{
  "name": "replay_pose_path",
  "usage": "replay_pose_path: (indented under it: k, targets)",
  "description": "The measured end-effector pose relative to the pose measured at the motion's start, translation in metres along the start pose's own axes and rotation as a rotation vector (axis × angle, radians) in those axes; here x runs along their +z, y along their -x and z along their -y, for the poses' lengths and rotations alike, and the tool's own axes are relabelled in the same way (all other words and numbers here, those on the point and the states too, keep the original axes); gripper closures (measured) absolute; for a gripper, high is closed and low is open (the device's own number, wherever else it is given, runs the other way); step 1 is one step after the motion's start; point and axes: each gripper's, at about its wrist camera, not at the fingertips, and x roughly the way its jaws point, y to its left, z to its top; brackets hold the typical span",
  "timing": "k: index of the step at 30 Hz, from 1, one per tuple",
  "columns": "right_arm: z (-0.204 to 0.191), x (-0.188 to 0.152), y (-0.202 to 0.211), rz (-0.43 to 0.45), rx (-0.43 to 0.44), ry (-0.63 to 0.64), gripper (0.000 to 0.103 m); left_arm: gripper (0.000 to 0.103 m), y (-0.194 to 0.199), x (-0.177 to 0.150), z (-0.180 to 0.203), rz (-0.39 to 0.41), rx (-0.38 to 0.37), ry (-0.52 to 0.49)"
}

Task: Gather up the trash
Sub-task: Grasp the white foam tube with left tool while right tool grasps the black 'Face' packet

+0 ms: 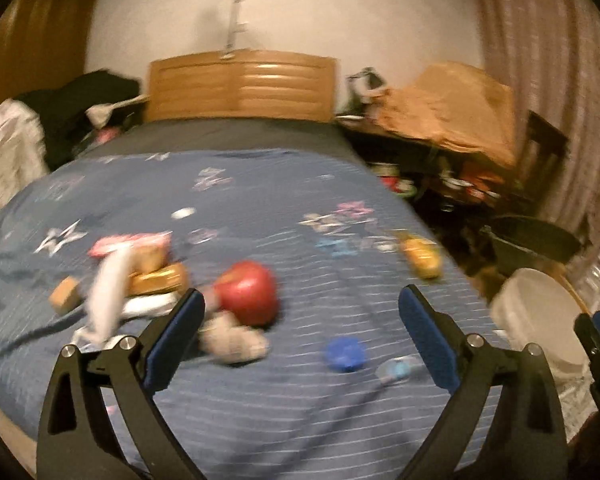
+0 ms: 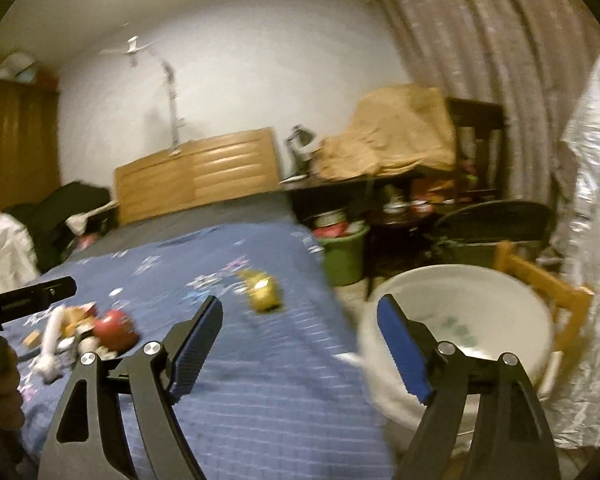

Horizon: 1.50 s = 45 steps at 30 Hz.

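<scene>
Evidently between pickups: nothing held, both tools over the blue bedspread (image 1: 260, 200), trash not yet collected.

Far left in the left wrist view, a heap: a small tan block (image 1: 65, 294), a white strip (image 1: 108, 292) lying across a pink-and-white packet (image 1: 130, 242), and a gold wrapper (image 1: 160, 280), all touching or overlapping. Just right of that, a red round object (image 1: 248, 292), possibly an apple, with a crumpled pale wad (image 1: 236, 342) against its near side. Further right, a blue cap (image 1: 345, 354) and a small pale-blue scrap (image 1: 396, 370), near each other and apart from the heap. Beyond them, towards the bed's right edge, a yellow packet (image 1: 420, 258) alone. Off the bed at the right, a white bucket (image 1: 540, 320), presumably the place for the trash.

Left gripper (image 1: 300, 304): jaws spread wide, nothing between them, no pad touching anything. Right gripper (image 2: 300, 316): likewise well apart and empty, aimed across the bed's right edge with the bucket just beside its right finger.

Heavy blur throughout, so fine detail of each scrap cannot be told.

Next, probably: choose one piece, bring open jaws down astride it, close. For the left, cap or wad nearest; for the right, yellow packet nearest. Flat, thin items call for a low, pressing approach into the soft cover; the round red thing may roll.
</scene>
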Motion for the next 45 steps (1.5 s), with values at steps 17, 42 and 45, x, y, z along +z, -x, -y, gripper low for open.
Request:
replay_pose_path:
  k: [17, 42, 45]
  targets:
    - [-0.255, -0.039, -0.109, -0.301, 0.516, 0.186, 0.024, 0.018, -0.058, -0.012, -0.217, -0.186, -0.017, 0.107]
    - [-0.3, -0.016, -0.166, -0.388, 0.648, 0.048, 0.089, 0.081, -0.09, -0.017, -0.236, -0.22, -0.075, 0.148]
    - [-0.284, -0.001, -0.146, -0.361, 0.66, 0.01, 0.089, 0.081, -0.071, -0.015, -0.242, -0.19, -0.09, 0.179]
